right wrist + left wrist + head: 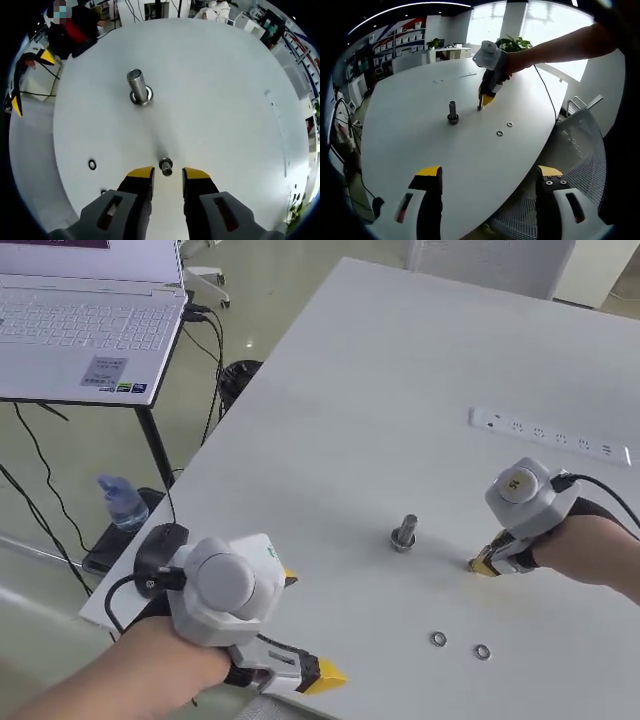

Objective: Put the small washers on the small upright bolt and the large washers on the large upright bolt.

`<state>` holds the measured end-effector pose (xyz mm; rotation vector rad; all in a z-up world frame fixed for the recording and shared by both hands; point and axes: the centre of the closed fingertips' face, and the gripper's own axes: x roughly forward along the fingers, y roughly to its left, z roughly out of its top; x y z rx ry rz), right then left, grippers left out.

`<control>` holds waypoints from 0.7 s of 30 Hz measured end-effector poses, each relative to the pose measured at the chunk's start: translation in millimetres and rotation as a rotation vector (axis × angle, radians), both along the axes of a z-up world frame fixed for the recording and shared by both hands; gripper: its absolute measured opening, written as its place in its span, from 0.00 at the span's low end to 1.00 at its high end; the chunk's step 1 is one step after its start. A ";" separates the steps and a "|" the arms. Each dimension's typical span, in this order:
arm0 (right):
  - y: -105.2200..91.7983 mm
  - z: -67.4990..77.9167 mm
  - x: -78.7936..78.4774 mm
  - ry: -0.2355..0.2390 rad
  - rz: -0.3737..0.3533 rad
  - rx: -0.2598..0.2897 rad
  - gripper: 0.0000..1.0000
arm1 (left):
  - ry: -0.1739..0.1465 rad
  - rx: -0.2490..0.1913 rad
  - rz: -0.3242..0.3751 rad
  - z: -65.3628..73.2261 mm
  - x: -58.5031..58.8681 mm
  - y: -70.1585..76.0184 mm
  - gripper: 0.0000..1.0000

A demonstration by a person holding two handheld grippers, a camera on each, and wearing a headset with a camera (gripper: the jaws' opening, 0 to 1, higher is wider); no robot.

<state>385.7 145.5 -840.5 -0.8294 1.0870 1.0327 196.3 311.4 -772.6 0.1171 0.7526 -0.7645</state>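
Right gripper view has the right gripper [167,173], jaws parted and empty, flanking the small upright bolt [165,166], where a careless nudge could topple it. The left gripper [489,172] is spread wide and holds nothing. One washer [438,639] and a second washer [482,651] lie close to the table's [380,390] near edge, so a scrape might push them off, while bare room spreads beyond the large bolt [404,533].

Large bolt [138,86] shiny metal; table [380,390] matt, perhaps laminate.

White table [380,390], silver large bolt [404,533], grey right tool [167,176] yellow-tipped
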 end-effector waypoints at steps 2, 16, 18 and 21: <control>0.8 4.0 -0.6 -0.002 0.005 0.002 0.24 | -0.002 0.000 -0.001 0.8 0.7 -0.4 0.76; 1.5 26.0 2.8 -0.010 0.014 0.007 0.24 | -0.012 -0.001 -0.002 4.9 5.6 -3.4 0.76; 0.7 27.8 3.1 -0.010 0.026 0.000 0.24 | -0.015 -0.002 -0.004 6.7 6.1 -4.5 0.77; 1.3 31.4 4.3 -0.017 0.034 -0.001 0.25 | -0.018 -0.009 0.000 8.6 7.5 -5.2 0.78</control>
